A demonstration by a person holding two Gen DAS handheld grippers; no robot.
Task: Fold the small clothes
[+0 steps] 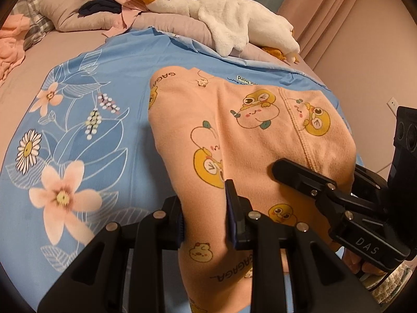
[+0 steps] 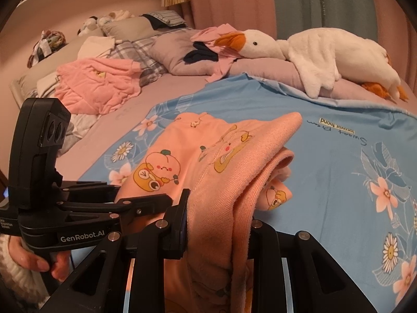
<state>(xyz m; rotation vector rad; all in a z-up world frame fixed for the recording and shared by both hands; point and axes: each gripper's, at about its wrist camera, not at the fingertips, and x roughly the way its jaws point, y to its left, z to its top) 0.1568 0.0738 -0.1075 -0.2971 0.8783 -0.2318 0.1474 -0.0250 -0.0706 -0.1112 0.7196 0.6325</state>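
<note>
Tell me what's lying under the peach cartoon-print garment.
The peach garment lies on a blue floral sheet that shows all around it. Both grippers hold its near edge. Whatever lies beneath its middle is covered.

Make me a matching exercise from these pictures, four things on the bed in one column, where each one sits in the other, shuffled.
1. white plush goose
2. peach cartoon-print garment
3. dark navy clothing
4. pink quilted garment

A. between both grippers' fingers
B. on the mauve pillow
C. on the lilac bolster
D. beside the plaid pillow

Pairs: 1-C, 2-A, 3-B, 4-D

Both wrist views close, sharing blue sheet (image 1: 125, 60)
</note>
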